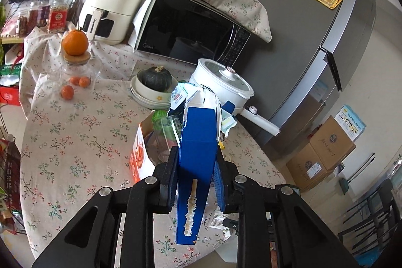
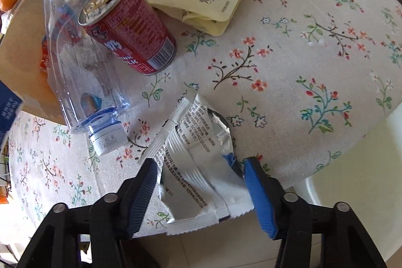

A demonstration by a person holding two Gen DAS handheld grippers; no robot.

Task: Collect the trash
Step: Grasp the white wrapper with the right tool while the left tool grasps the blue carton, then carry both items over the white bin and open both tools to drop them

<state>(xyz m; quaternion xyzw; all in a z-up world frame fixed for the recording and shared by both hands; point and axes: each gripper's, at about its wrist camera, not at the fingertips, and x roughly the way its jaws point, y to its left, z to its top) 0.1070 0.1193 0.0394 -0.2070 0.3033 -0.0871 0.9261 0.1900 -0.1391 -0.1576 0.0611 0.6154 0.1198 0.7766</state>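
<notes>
The left gripper [image 1: 194, 167] has its fingers clamped on a tall blue cardboard carton [image 1: 197, 155] with a torn top, its long axis running straight out ahead of them. The right gripper [image 2: 198, 189] stands wide, fingers either side of a crumpled silver-and-white foil wrapper [image 2: 198, 167] at the edge of the floral-clothed counter [image 2: 301, 54], its length pointing forward. Beyond lie a clear plastic bottle [image 2: 80, 72] and red drink can [image 2: 130, 27]. The right gripper looks nearer that litter.

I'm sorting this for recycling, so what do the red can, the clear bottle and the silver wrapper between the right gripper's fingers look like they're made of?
The red can looks like thin metal: shiny rim and pull-tab top, printed glossy wall. The clear bottle seems to be thin transparent plastic, creased, with a white plastic cap. The silver wrapper appears to be metallised plastic film: reflective torn inside, crimped seam; foil laminate is possible.
</notes>
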